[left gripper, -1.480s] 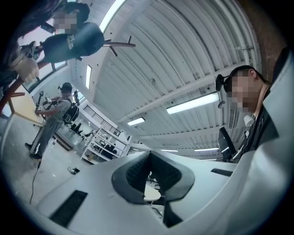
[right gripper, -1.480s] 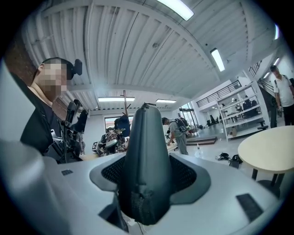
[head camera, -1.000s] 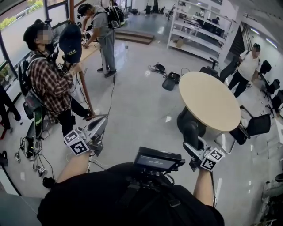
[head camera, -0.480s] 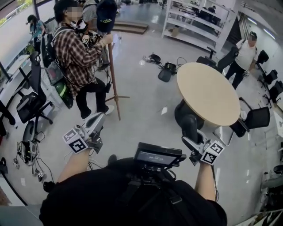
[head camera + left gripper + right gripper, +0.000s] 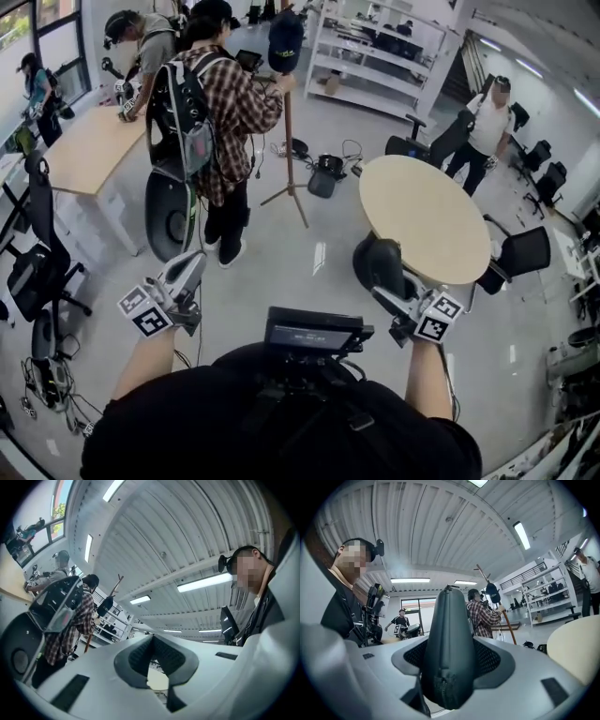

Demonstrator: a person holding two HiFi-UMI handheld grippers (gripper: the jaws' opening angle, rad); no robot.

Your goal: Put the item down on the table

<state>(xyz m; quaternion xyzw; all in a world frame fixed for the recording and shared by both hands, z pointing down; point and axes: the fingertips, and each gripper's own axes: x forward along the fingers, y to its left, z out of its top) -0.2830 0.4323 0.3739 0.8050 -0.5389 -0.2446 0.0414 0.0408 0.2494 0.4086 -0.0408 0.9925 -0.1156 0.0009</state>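
Note:
My right gripper (image 5: 392,298) is shut on a dark zipped case (image 5: 377,264), which stands upright between the pads and hangs in the air over the floor. In the right gripper view the case (image 5: 450,634) fills the gap between the jaws of the right gripper (image 5: 449,667). The round beige table (image 5: 431,216) lies just ahead and to the right of the case, and its edge (image 5: 576,653) shows at the right. At lower left my left gripper (image 5: 183,274) points forward, shut and holding nothing. Its pads (image 5: 140,651) meet at the tip.
A person in a plaid shirt (image 5: 230,112) with a backpack holds a wooden stand (image 5: 289,159) topped by a cap. A rectangular wooden table (image 5: 89,150) is at far left. Black chairs (image 5: 516,258) ring the round table. Cables and bags (image 5: 323,169) lie on the floor.
The view has swung left, so the plaid-shirt person and stand now appear at upper centre. Both grippers keep their places in the view, and the case stays held.

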